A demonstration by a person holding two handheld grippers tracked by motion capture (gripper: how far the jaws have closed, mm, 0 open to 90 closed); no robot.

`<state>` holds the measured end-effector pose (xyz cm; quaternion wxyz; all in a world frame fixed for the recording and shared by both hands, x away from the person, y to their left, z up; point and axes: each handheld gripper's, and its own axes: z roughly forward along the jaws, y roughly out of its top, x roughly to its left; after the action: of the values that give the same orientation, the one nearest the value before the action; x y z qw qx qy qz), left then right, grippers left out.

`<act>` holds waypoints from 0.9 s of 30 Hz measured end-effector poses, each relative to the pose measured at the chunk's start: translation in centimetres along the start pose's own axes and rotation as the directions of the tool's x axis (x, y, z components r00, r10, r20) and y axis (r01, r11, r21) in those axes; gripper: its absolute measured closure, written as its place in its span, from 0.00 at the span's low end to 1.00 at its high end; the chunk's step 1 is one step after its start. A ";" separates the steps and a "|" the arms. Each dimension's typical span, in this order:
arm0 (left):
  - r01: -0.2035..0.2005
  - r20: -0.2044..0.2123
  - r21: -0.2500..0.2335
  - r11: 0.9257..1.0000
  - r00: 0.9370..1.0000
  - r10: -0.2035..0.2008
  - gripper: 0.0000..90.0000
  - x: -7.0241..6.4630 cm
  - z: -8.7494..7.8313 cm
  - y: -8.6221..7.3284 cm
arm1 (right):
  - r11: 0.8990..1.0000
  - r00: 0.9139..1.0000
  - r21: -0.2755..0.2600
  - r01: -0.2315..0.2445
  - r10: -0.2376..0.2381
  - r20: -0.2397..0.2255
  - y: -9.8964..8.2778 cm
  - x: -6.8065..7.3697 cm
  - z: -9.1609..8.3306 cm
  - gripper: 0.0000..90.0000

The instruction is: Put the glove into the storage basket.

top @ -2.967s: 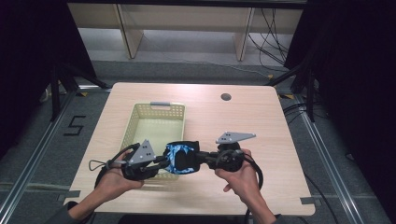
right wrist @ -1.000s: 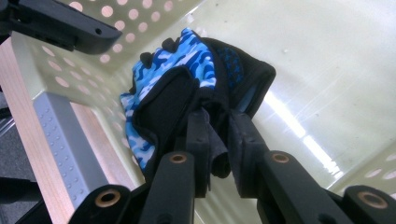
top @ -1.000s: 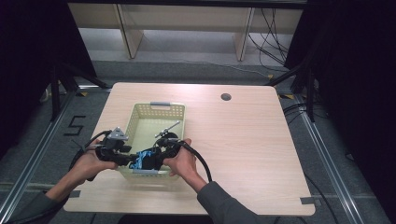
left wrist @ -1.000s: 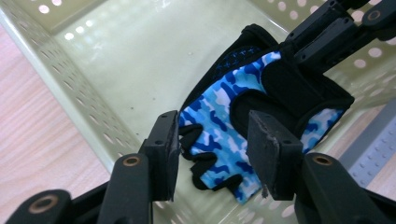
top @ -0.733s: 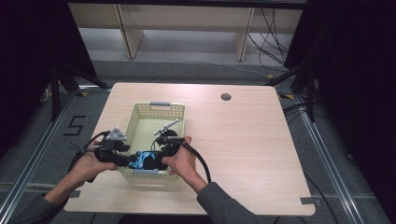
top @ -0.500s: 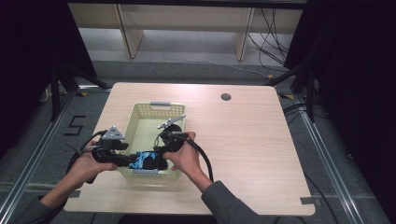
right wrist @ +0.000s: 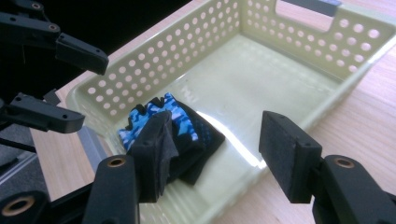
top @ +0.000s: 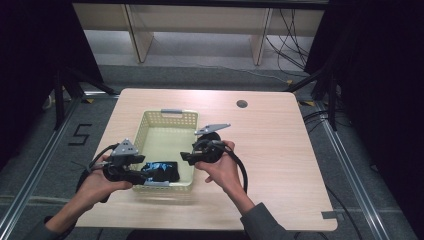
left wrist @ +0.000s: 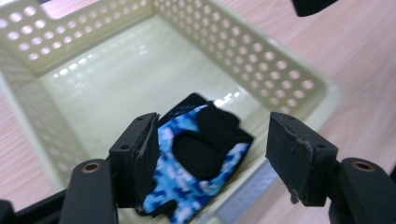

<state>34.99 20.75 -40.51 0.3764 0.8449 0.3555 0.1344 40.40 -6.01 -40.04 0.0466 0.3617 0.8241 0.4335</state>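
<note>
A blue camouflage and black glove (top: 162,171) lies folded on the floor of the pale yellow basket (top: 140,135), at its near end. My left gripper (top: 145,176) hovers over the near-left rim. Its jaws have just been opening and stand open above the glove (left wrist: 196,149) without touching it. My right gripper (top: 186,157) is at the basket's near-right wall, lifted clear. Its jaws have just been opening too, and nothing is pressed between them; the glove (right wrist: 187,126) lies beyond them. The left gripper (right wrist: 86,91) faces it across the basket (right wrist: 299,51).
The basket (left wrist: 261,56) has perforated walls and a grey handle (top: 171,111) at its far end. A round dark grommet (top: 242,104) sits in the wooden table top at the far right. Bare table spreads to the right of the basket.
Both grippers carried the glove left from the table into the basket's near end, then let it go. They have since drawn apart, the right one rising and moving right.
</note>
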 end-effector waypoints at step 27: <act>-0.068 0.177 -0.122 0.990 0.980 0.089 0.35 -8.0 2.2 0.0 | 0.993 0.998 -0.099 -0.058 0.057 -0.013 -7.7 -3.2 -6.4 0.45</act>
<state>30.45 13.93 -41.69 0.4498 0.8438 0.2778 0.0918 35.99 -15.20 -42.58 0.0479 0.3803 0.7910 0.4768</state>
